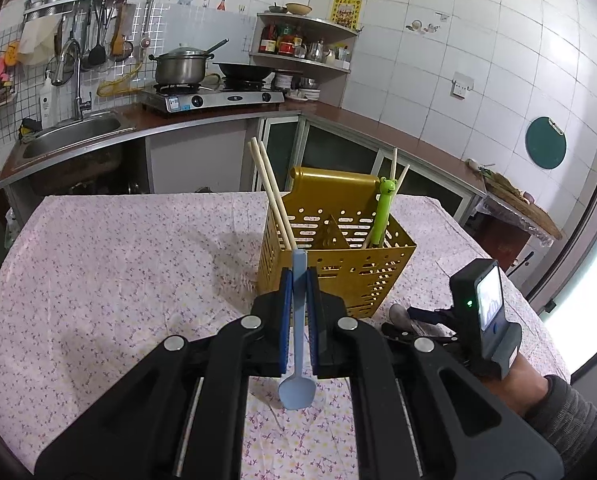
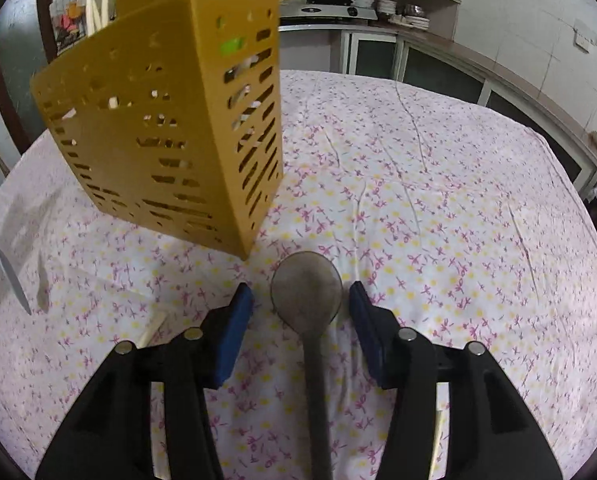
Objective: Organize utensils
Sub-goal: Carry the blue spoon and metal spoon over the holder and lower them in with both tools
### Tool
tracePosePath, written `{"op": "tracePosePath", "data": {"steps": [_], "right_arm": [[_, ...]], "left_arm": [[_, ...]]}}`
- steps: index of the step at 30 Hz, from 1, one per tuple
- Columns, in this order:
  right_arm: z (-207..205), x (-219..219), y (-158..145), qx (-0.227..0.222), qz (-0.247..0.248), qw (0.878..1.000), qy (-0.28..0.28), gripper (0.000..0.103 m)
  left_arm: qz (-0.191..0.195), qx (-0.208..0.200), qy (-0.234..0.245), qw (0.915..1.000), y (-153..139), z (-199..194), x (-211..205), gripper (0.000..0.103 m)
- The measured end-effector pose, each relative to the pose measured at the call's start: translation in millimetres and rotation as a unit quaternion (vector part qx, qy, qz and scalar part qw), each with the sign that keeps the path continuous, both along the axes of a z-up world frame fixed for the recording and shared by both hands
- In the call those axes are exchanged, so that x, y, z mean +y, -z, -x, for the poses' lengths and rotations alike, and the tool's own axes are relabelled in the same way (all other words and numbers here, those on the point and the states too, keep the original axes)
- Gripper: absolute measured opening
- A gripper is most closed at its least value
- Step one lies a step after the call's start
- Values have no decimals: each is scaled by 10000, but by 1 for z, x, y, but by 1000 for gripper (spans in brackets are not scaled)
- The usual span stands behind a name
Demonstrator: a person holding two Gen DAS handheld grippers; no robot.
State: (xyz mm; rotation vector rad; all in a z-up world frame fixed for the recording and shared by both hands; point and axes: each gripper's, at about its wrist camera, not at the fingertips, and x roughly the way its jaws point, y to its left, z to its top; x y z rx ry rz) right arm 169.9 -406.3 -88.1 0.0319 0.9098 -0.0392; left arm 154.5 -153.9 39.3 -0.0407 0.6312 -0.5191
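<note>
My left gripper [image 1: 299, 276] is shut on a pale blue spoon [image 1: 297, 388], handle up between the blue pads, bowl hanging toward the camera. Just beyond it stands a yellow slotted utensil holder [image 1: 338, 264] with two chopsticks [image 1: 268, 188] in its left compartment and a green frog-topped utensil [image 1: 383, 212] with more chopsticks in its right. My right gripper [image 2: 301, 300] is low over the table, open, its pads either side of the bowl of a grey spoon [image 2: 306, 288] that lies flat on the cloth without touching them. The holder [image 2: 158, 120] is to its upper left.
The table wears a floral cloth [image 1: 118, 280]. Loose chopsticks [image 2: 152, 330] lie on it beside and under the right gripper. Behind are a counter with a sink [image 1: 70, 136], a stove with a pot [image 1: 182, 68] and corner shelves. A sleeve [image 1: 570, 420] shows at lower right.
</note>
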Motion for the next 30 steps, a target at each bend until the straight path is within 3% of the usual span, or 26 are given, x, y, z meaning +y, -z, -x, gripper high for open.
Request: {"op": "tracePosePath", "data": {"steps": [1, 5, 8, 11, 14, 19, 22, 30], "right_arm": [[1, -3, -2, -44, -36, 10000, 50, 37], [2, -9, -7, -65, -156, 9998, 63, 37], [-4, -9, -2, 70, -208, 9998, -20, 47], [-10, -10, 1, 73, -210, 9997, -53, 47], [-11, -10, 1, 59, -172, 9998, 6, 36], [-5, -11, -7, -60, -264, 9996, 73, 36], [9, -12, -29, -373, -336, 9986, 166, 36], [54, -6, -134, -1826, -410, 9821, 217, 36]], "left_arm": [[-3, 9, -5, 10000, 1, -1, 0, 6], [1, 21, -2, 10000, 3, -2, -1, 6], [1, 22, 13, 10000, 3, 0, -3, 6], [2, 13, -10, 10000, 2, 2, -2, 6], [-2, 9, -46, 10000, 2, 2, 1, 6], [-7, 13, -77, 10000, 1, 3, 2, 6], [-4, -34, -59, 10000, -3, 4, 2, 6], [-27, -343, -5, 9994, -32, 13, -2, 6]]}}
